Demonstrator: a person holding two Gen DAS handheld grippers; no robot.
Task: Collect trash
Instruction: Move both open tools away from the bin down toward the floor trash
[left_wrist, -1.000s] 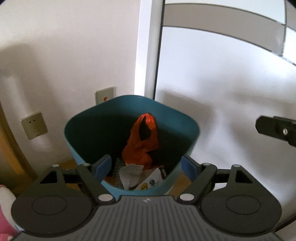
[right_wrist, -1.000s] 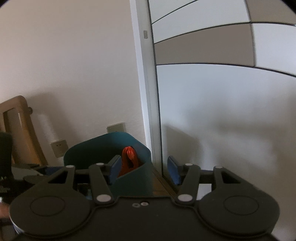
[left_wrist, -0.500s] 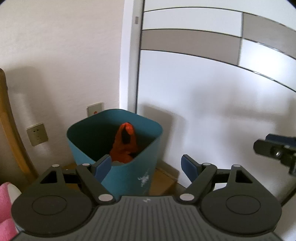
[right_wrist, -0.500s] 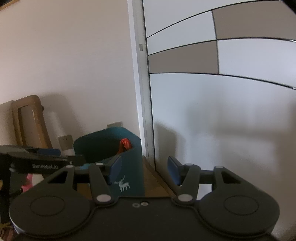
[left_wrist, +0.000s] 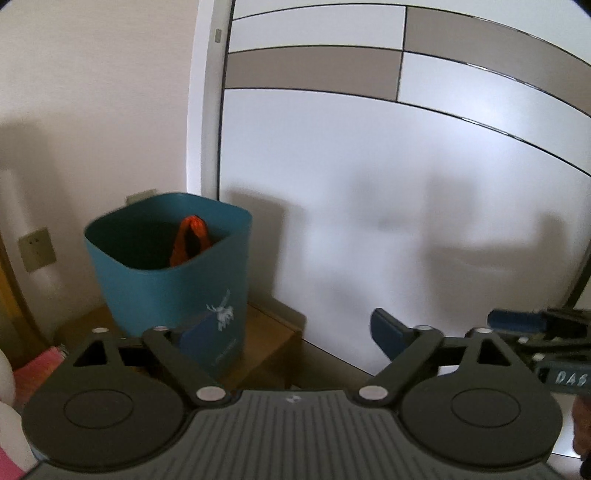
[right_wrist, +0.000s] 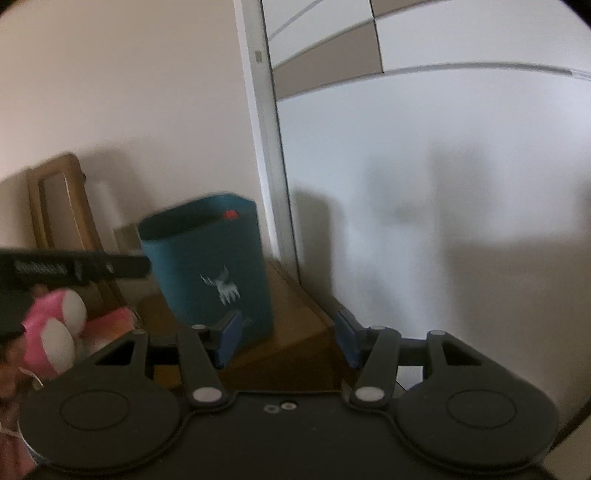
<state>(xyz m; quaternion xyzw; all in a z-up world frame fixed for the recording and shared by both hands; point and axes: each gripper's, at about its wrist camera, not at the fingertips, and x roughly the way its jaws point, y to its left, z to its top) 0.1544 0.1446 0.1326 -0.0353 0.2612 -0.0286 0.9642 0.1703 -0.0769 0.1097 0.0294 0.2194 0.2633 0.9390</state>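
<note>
A teal trash bin (left_wrist: 173, 273) with a white deer print stands on the wooden floor in the corner; it also shows in the right wrist view (right_wrist: 210, 266). An orange plastic bag (left_wrist: 192, 240) sticks up inside the bin, its tip just visible in the right wrist view (right_wrist: 231, 213). My left gripper (left_wrist: 288, 336) is open and empty, back from the bin. My right gripper (right_wrist: 288, 341) is open and empty, to the right of the bin's base.
A white and grey wardrobe door (left_wrist: 406, 184) fills the right side. A wooden chair (right_wrist: 59, 206) and a pink plush toy (right_wrist: 55, 332) sit left of the bin. Wall sockets (left_wrist: 37, 249) are behind the bin. The right gripper shows at the left view's right edge (left_wrist: 546, 332).
Both grippers have pulled back and away from the bin, so I see its outer side instead of its inside. Both stay open and empty.
</note>
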